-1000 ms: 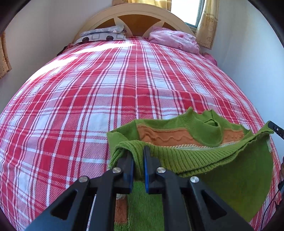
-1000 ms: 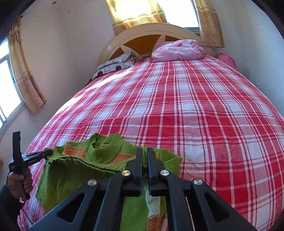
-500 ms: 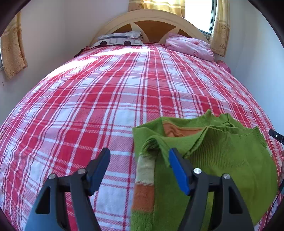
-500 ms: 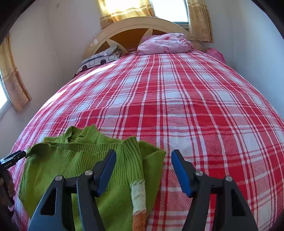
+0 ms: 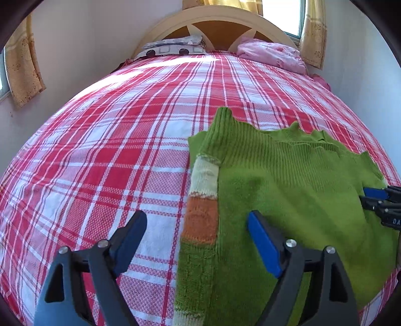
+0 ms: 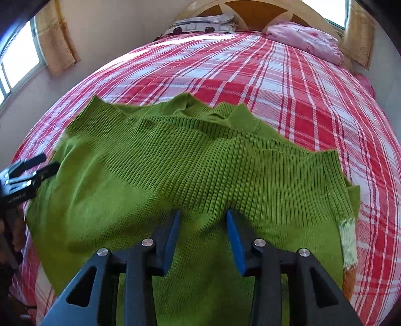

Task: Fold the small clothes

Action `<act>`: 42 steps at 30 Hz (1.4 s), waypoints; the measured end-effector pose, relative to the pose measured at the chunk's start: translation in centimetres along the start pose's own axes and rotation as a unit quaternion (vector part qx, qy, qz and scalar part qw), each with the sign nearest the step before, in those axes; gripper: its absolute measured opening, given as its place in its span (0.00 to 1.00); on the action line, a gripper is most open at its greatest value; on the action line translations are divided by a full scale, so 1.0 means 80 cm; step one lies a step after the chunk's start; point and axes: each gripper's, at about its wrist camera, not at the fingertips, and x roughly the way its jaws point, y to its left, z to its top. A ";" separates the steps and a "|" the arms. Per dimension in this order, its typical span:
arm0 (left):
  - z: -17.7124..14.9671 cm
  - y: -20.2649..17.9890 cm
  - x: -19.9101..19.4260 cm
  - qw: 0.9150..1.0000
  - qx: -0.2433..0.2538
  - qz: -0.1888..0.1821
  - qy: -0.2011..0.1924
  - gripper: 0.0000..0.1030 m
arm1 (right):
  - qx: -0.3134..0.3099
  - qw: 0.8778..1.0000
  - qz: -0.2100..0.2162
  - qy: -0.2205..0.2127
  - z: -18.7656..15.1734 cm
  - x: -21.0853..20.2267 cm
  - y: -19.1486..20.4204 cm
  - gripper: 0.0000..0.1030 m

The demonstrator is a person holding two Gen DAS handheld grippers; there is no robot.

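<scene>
Sweater: we see a green knit sweater (image 5: pixel 295 190) lying folded on the bed (image 5: pixel 112 140), near the foot end; its ribbed hem (image 6: pixel 225 180) runs across the top layer.
Sleeve: 1 sleeve (image 5: pixel 203 208), with cream and orange bands, lies along the sweater's left edge in our left view; in the right view its cream cuff (image 6: pixel 348 240) shows at the sweater's right edge.
Left gripper: our left gripper (image 5: pixel 198 240) hangs over the sleeve and the sweater's edge with its jaws spread wide, holding nothing; 1 finger (image 5: pixel 130 238) is over bare plaid, the other (image 5: pixel 263 248) over green knit.
Right gripper: our right gripper (image 6: pixel 203 238) is over the middle of the sweater, jaws apart and empty, both blue pads (image 6: pixel 234 240) just short of the ribbed hem. We cannot tell whether they touch the knit.
Cross views: the right gripper's tips show at the sweater's far edge in the left view; the left gripper shows at the left edge of the right view.
Bedding: a red and white plaid sheet covers the bed; a patterned pillow (image 5: pixel 175 47) and a pink bundle (image 5: pixel 270 55) lie against the headboard (image 5: pixel 215 17).
Room: yellow curtains (image 5: pixel 22 72) hang at the windows.
</scene>
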 end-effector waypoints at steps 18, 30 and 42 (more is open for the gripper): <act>0.014 0.012 0.019 0.999 -0.010 0.046 -0.014 0.90 | -0.013 0.998 0.055 -0.024 -0.004 -0.030 0.059 0.43; 0.005 0.018 -0.018 0.998 -0.004 0.053 -0.042 0.90 | -0.010 0.999 0.009 -0.053 -0.026 -0.046 0.047 0.49; -0.030 0.002 -0.015 0.996 0.054 0.069 -0.029 0.98 | 0.012 0.996 -0.076 -0.051 -0.162 -0.101 -0.042 0.50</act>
